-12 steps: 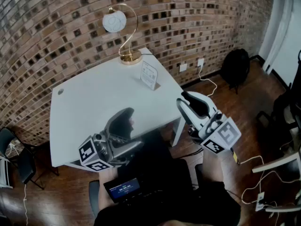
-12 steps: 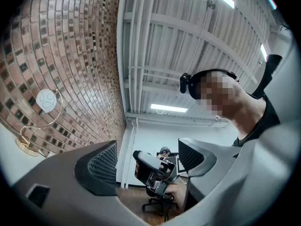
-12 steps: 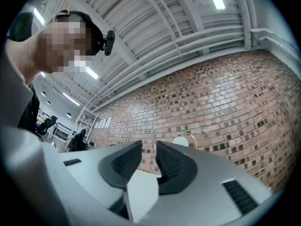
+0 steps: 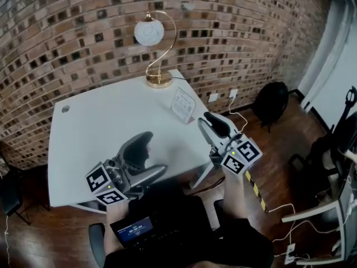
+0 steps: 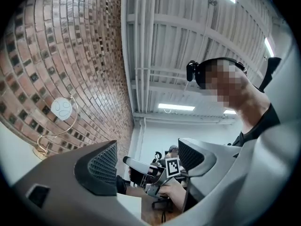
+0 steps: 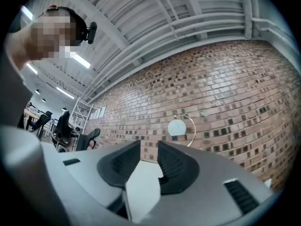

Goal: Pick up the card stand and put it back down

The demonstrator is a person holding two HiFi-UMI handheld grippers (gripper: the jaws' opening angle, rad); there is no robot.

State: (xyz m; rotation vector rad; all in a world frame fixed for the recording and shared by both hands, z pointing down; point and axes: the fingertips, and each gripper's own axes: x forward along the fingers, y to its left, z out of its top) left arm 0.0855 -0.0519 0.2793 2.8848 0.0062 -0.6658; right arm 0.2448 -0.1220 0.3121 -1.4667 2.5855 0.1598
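While the white rectangular card stand is standing near the right edge of the white tabletop, beside the gold globe lamp, the right hand-held gripper is hovering near it, jaws apart and empty; the left hand-held gripper is gaping wide, empty.

the head view looks steeply down from above the person onto the white table, with the brick wall beyond it. the left gripper view sits low near the table edge, tilts upward and faces sideways toward the right gripper and the ceiling, while the right gripper view tilts up over the table toward the wall. all three views share the lamp and the bricks.
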